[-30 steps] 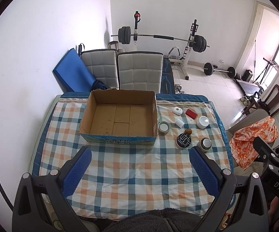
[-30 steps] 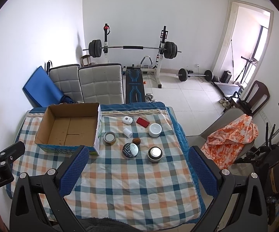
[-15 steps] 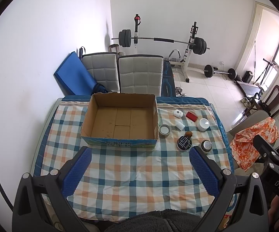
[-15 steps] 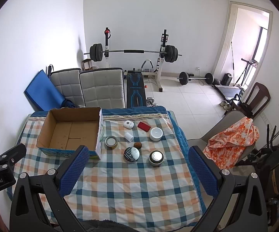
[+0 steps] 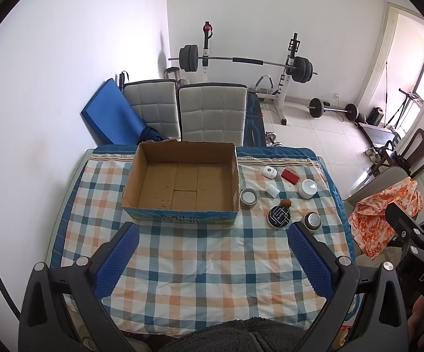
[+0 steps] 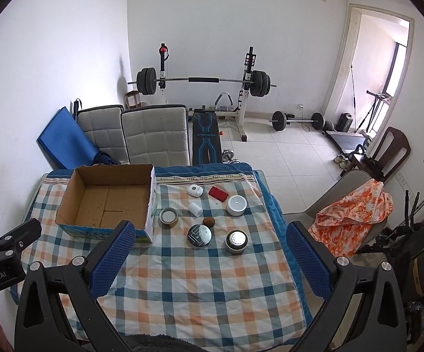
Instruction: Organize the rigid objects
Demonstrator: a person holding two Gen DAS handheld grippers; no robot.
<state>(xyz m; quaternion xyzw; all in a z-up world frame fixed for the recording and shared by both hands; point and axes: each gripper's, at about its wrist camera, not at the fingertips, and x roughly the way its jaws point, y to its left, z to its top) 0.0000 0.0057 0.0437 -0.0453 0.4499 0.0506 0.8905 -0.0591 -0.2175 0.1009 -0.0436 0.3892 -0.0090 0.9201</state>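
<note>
Toward the far left corner of the tabletop sits an open cardboard box, nothing inside it. Beside its right wall lie the small things: tape roll, white cylinder, red case, white puck, dark round disc and metal-topped jar. Near the front edge, the left gripper and right gripper hover spread wide, holding nothing.

Open cardboard box empty; small rigid objects clustered just right.
</note>
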